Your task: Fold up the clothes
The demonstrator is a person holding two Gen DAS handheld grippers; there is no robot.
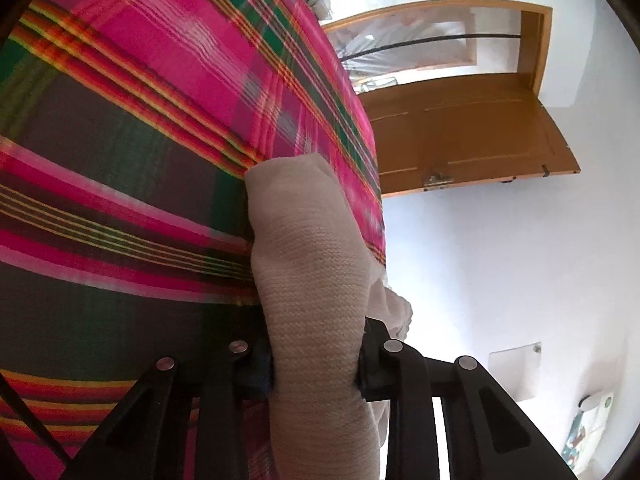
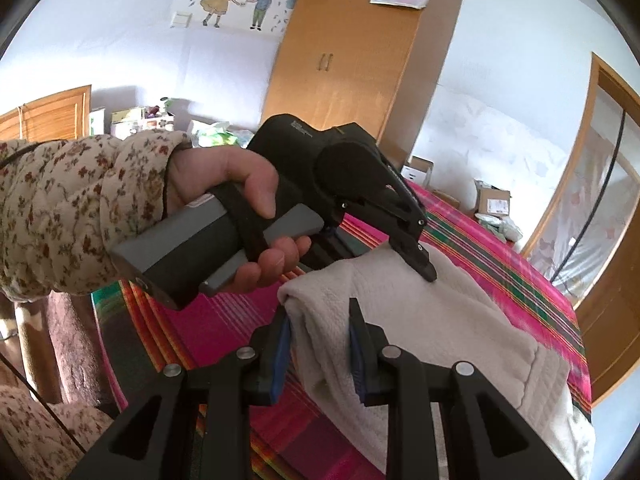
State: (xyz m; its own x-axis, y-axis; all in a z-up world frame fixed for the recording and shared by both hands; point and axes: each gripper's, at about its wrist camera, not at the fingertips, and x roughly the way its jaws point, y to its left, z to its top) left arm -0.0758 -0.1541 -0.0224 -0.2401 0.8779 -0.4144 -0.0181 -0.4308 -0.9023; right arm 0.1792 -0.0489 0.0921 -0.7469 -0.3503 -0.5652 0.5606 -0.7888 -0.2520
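A cream knitted garment (image 1: 304,260) lies bunched on a pink plaid bedspread (image 1: 140,120). In the left wrist view my left gripper (image 1: 316,368) is shut on a thick fold of it, and cloth fills the gap between both pads. The right wrist view shows the garment (image 2: 440,320) draped over the bedspread (image 2: 500,260), with my right gripper (image 2: 320,344) shut on its near edge between the blue pads. The left gripper (image 2: 424,266), held by a hand (image 2: 240,184) in a floral sleeve, bites the cloth's far edge.
An open wooden door (image 1: 460,140) and a white wall stand to the right of the bed. A tall wooden wardrobe (image 2: 352,60) rises behind the bed. Cardboard boxes (image 2: 492,200) and bags sit at the bed's far side.
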